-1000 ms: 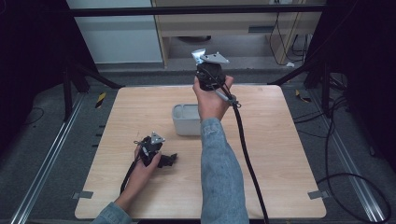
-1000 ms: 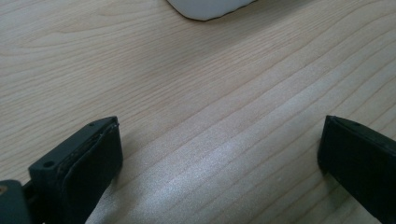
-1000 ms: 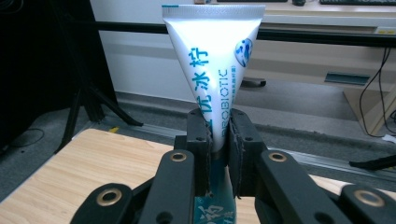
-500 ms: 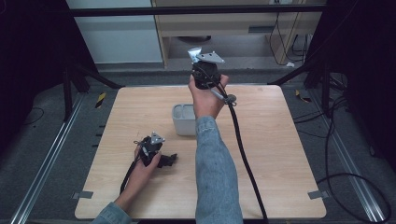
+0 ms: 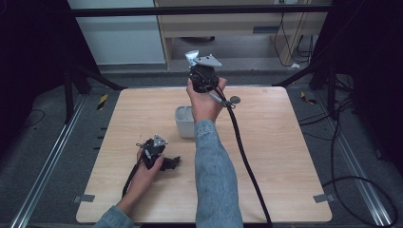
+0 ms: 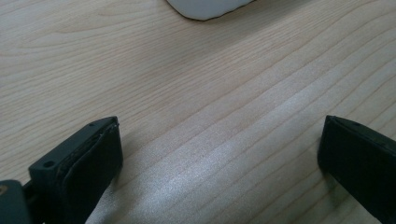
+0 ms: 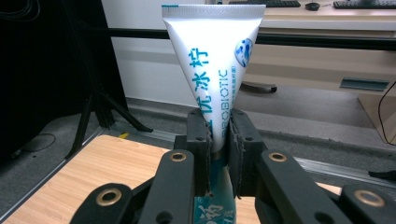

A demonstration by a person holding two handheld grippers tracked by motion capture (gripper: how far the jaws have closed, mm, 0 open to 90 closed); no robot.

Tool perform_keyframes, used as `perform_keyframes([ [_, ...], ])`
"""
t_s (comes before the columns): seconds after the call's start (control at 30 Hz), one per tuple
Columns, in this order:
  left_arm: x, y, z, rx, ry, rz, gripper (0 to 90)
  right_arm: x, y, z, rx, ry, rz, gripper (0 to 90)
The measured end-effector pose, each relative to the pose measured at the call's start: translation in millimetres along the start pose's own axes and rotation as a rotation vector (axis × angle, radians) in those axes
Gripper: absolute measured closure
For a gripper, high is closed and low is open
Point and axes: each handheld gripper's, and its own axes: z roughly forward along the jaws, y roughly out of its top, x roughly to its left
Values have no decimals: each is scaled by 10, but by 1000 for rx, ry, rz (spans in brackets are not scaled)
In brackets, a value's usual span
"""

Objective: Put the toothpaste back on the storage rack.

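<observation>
The white plastic tube with blue lettering [image 7: 212, 65] stands upright, crimped flat end up, clamped in the tight jaws of the right gripper [image 5: 202, 71], now shifted slightly leftward above the wooden worktop's [image 5: 285, 142] far edge, while the left gripper [image 5: 157, 154] rests wide open and empty.

Tube [image 7: 212, 70] above table [image 5: 285, 142] — tub [image 5: 184, 122] beneath

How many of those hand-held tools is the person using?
2: the left tool rests low on the table, jaws open; the right tool, raised beyond the white container, clamps a white tube.
</observation>
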Motion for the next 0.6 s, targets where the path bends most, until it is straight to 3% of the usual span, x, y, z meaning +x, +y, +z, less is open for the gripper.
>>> perform_keyframes([
  [0.6, 1, 0, 1, 0, -2, -1, 0, 6, -224, 125, 37, 0, -10, 803],
])
